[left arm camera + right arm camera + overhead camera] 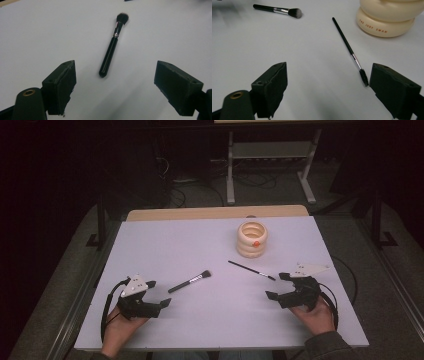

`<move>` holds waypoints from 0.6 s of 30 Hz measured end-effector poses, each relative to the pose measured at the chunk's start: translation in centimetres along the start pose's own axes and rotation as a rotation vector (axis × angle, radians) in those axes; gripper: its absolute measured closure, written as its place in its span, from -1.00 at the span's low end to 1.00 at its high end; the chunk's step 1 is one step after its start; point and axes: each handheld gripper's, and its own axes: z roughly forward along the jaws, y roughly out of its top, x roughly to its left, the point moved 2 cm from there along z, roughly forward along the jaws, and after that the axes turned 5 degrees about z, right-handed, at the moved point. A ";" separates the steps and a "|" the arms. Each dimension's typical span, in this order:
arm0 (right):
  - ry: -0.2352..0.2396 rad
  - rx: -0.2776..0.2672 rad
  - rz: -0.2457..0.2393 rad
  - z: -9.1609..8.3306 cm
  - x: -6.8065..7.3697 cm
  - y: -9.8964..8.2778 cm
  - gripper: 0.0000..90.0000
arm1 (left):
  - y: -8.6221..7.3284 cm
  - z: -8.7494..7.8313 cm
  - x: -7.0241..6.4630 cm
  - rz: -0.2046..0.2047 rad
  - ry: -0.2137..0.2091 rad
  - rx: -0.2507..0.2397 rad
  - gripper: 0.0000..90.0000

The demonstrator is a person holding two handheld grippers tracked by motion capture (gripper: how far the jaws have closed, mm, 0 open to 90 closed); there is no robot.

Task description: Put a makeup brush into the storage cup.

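A black powder brush lies on the white table, its bristles pointing away and to the right. My left gripper rests at the near left, open, with the brush handle's end just ahead of its jaws. A thin black spoolie brush lies right of centre. My right gripper is open at the near right, the spoolie's bristle tip close to its right jaw. A cream ribbed holder stands behind the spoolie.
The white table has a wooden strip along its far edge. Beyond it stands a metal frame with cables on a dark floor. Cables trail from both grippers at the table's near corners.
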 end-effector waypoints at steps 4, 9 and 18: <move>0.004 0.000 -0.003 0.0 0.1 0.0 -0.69 | 0.1 0.0 -0.1 -0.005 -0.004 -0.002 -0.61; 0.006 -0.006 -0.006 0.0 0.1 0.0 -0.69 | 0.4 -0.1 -0.3 0.020 -0.016 0.017 -0.61; 0.002 -0.014 0.002 -0.3 0.3 0.1 -0.69 | 1.8 0.2 -0.7 0.055 -0.040 0.056 -0.54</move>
